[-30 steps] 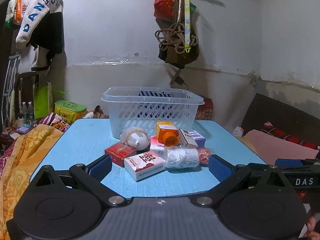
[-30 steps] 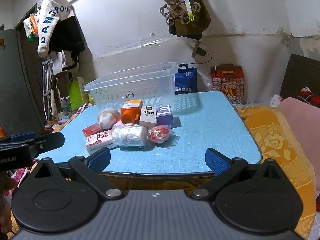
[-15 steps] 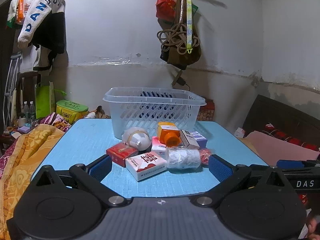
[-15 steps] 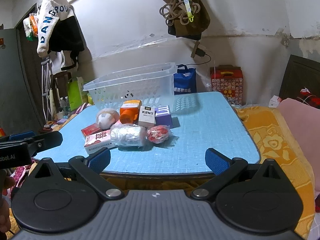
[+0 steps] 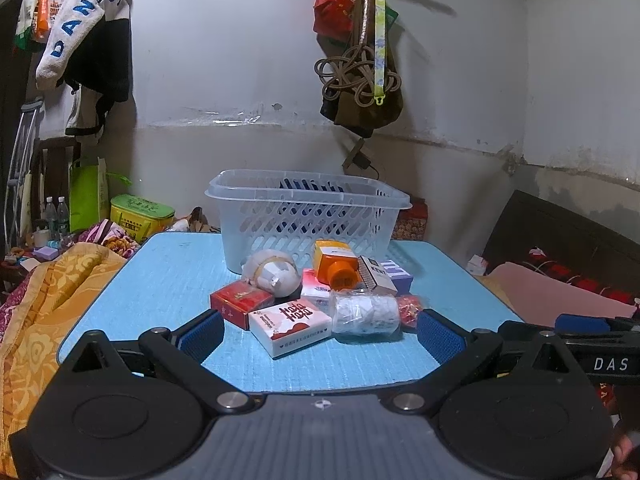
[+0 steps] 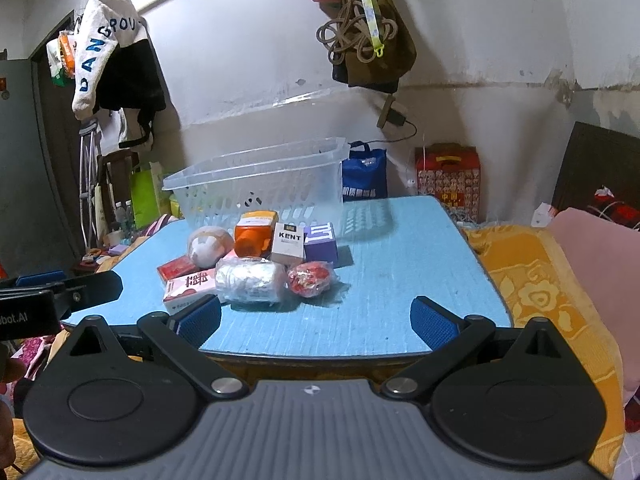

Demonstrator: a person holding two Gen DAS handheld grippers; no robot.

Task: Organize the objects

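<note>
While your left gripper (image 5: 320,334) and right gripper (image 6: 316,318) gape empty at the table's (image 6: 400,300) near edge, its right half lies bare. One basket (image 5: 308,216) stands behind nine clustered items (image 5: 320,292)

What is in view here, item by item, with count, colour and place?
table: 1, blue, centre
basket: 1, clear, table's far side
bottle: 1, orange, lying before basket
KENT pack: 1, white, beside bottle
purple box: 1, right of KENT pack
red box: 1, pile's left
white box: 1, red print, pile's front
roll: 1, white, wrapped, front
ball: 1, whitish, on pile
red packet: 1, pile's right
left gripper: open
right gripper: open
</note>
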